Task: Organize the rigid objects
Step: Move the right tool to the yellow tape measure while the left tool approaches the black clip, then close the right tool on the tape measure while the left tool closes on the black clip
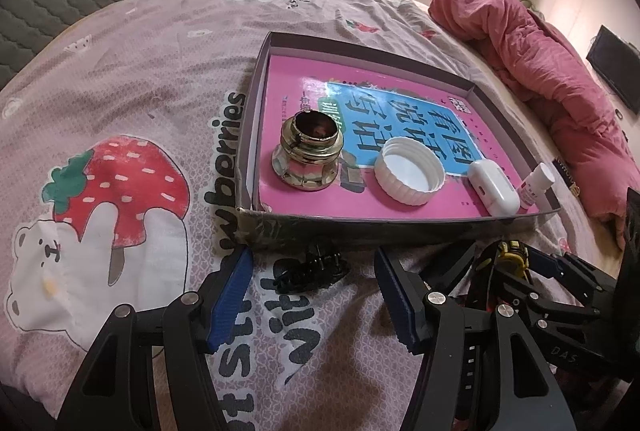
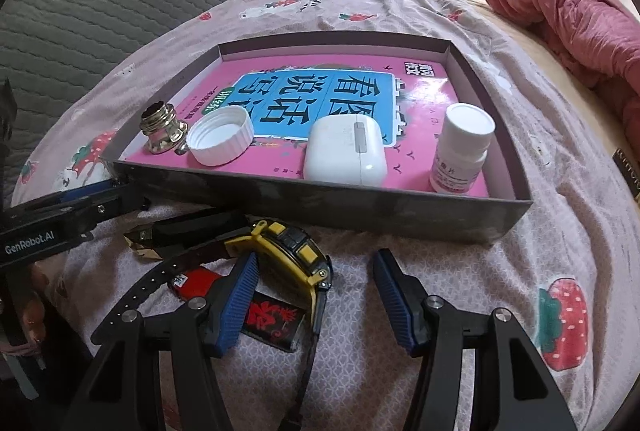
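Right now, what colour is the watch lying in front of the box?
The watch is yellow and black, with a black strap. The right wrist view shows it best.

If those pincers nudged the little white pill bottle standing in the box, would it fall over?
Probably. The white pill bottle stands upright, tall for its narrow base, so it looks tippy. Its round body would likely roll on the glossy pink book cover. It seems light plastic.

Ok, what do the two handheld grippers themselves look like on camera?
Both match: the left gripper and right gripper have black linkage arms with silver pivot pins and ribbed blue finger pads. The left one's side reads "GenRobot.AI" in white. No cables visible.
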Tool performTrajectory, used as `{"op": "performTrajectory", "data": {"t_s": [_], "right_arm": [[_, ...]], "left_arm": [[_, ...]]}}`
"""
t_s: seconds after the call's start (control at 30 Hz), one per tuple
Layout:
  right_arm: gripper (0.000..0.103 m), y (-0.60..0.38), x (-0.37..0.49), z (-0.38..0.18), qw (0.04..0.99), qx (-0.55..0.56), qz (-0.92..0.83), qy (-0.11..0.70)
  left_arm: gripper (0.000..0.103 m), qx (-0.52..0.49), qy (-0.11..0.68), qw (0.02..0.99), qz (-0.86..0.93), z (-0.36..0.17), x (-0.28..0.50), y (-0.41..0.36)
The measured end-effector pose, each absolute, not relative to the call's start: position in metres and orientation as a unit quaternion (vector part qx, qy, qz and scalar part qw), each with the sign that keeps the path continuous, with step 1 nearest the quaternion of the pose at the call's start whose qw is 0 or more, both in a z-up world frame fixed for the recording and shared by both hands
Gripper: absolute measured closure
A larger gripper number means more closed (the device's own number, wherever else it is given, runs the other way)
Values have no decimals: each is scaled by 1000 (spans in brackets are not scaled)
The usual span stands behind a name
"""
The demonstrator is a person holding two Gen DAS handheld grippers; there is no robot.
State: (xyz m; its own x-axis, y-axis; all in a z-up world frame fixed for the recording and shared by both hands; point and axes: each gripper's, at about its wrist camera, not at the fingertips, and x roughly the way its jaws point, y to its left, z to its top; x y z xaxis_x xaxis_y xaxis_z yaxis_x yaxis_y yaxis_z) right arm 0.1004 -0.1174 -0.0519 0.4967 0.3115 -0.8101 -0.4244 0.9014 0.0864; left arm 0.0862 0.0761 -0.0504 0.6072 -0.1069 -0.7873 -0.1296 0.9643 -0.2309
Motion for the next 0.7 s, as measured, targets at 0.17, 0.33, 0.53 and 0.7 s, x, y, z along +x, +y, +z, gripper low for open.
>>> {"op": "performTrajectory", "data": {"t_s": [0.17, 0.33, 0.53, 0.7], "right_arm": [[70, -110, 96, -51, 864, -86, 230, 439], [73, -107, 90, -45, 869, -106, 235, 423], [78, -118, 83, -35, 876, -94, 234, 412], [79, -122, 85, -33, 876, -85, 228, 416]], "left_arm": [[38, -134, 444, 886, 9, -52, 88, 76], [38, -135, 444, 886, 13, -53, 89, 76], [39, -134, 443, 886, 13, -53, 88, 75], [49, -136, 445, 885, 19, -53, 87, 79]]}}
